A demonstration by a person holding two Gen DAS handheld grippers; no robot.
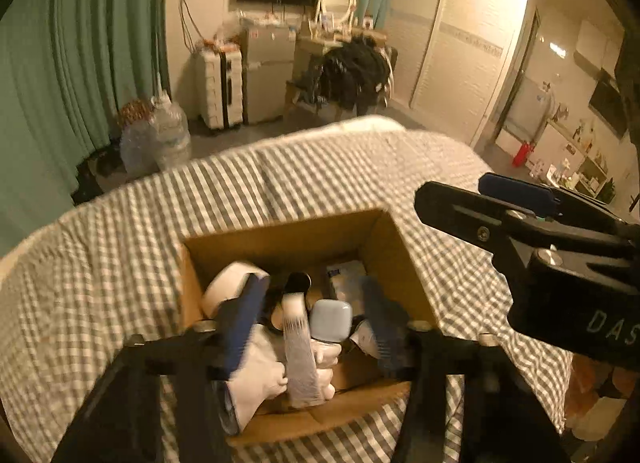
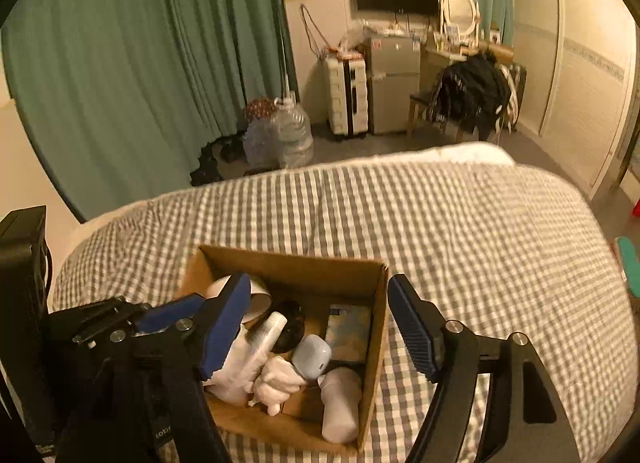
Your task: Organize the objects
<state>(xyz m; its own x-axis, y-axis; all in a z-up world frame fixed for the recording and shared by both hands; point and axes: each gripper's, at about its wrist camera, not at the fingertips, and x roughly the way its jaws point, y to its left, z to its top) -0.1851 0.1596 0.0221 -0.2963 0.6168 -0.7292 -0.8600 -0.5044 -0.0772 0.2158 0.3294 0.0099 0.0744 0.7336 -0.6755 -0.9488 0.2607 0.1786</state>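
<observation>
An open cardboard box (image 1: 280,233) (image 2: 296,263) sits on the checked bedspread. In it lie a white tape roll (image 1: 228,283) (image 2: 260,299), a white tube (image 1: 298,347) (image 2: 268,335), a black round thing (image 2: 292,327), a pale blue-grey case (image 1: 331,319) (image 2: 314,355), a white soft thing (image 1: 260,379) (image 2: 276,383), a white bottle (image 2: 340,407) and a flat bluish packet (image 2: 348,327). Above the box my left gripper (image 1: 312,323) hangs open and grips nothing. My right gripper (image 2: 320,327) (image 1: 480,199) is open too, astride the box's right wall, with nothing pressed between its pads.
The checked bedspread (image 1: 120,263) (image 2: 480,243) stretches around the box. Past the bed's far edge stand water jugs (image 2: 292,135), a white suitcase (image 2: 348,95), a small fridge (image 2: 394,83) and a chair heaped with dark clothes (image 2: 472,95). Green curtains (image 2: 140,83) hang at the left.
</observation>
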